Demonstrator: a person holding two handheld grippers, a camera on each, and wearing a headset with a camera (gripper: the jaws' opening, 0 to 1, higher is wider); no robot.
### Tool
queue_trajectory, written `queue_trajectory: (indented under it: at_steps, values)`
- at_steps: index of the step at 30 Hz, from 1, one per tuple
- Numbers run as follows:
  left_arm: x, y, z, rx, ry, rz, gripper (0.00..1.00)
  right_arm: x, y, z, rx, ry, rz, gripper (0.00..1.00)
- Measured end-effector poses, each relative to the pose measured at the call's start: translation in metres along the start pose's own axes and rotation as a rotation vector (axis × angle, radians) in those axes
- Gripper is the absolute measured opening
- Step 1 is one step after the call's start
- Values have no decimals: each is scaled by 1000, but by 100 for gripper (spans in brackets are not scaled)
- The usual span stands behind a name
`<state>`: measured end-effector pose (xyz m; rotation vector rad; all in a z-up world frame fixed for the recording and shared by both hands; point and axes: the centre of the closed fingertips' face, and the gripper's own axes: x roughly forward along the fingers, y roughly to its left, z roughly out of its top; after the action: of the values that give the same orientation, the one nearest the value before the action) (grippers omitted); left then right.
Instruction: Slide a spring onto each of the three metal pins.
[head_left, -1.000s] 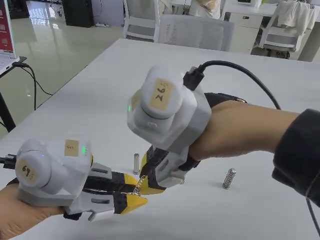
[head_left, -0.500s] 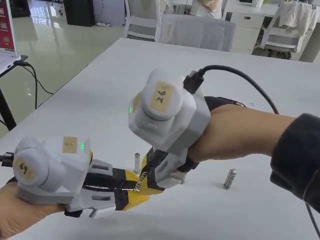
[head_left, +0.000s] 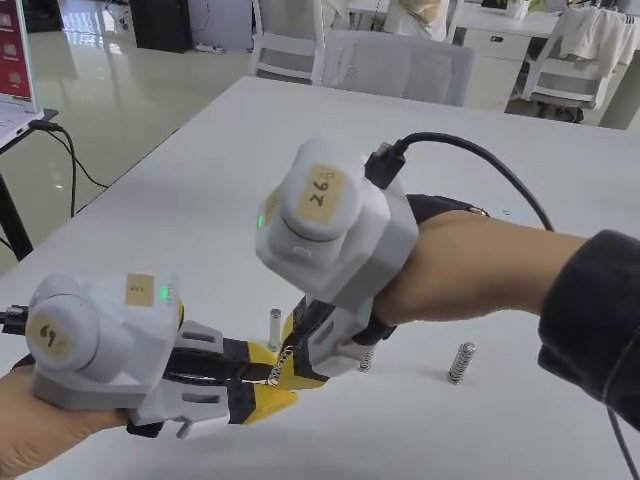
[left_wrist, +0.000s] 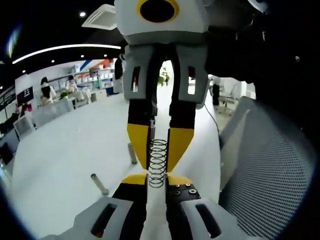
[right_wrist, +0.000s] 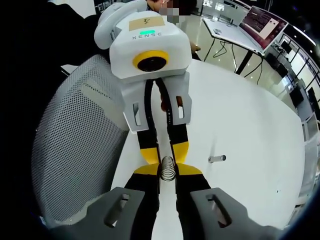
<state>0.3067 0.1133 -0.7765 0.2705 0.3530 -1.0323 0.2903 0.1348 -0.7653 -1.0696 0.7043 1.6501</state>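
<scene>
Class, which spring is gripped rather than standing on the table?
The held spring, clamped between the left tongs and right tongs; the right-hand spring stands on the table, untouched.

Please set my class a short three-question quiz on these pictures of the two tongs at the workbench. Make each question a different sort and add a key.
1. True or false: the right tongs hang open and hold nothing.
2. Pick one: the left tongs and the right tongs meet tip to tip on A) a spring; B) a screw; C) a coin.
3. Fill in: in the head view, just behind the tong tips, a bare metal ___ stands upright on the table.

Key
1. False.
2. A.
3. pin.
</scene>
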Motion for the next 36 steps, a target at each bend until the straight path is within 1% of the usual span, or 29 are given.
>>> queue_trajectory:
  at_steps: [5, 8, 11, 16, 22, 33, 36]
  values:
    - [-3, 3, -3, -25, 0, 15, 11, 0, -1, -1, 2, 6, -2, 8]
    - [-5, 3, -5, -42, 2, 18, 14, 0, -3, -2, 1, 11, -6, 8]
    - [-7, 4, -10, -65, 9, 26, 20, 0, -3, -4, 1, 17, -9, 8]
    - [-13, 6, -17, -93, 13, 49, 25, -1, -6, -8, 6, 28, -13, 8]
    - [-19, 10, -20, -119, 6, 83, 34, -1, -10, -9, 6, 34, -22, 8]
    - [-21, 11, -27, -157, 11, 114, 47, -6, -19, -15, 14, 47, -39, 8]
    - [-21, 11, -28, -162, 11, 118, 50, -8, -25, -16, 16, 50, -49, 8]
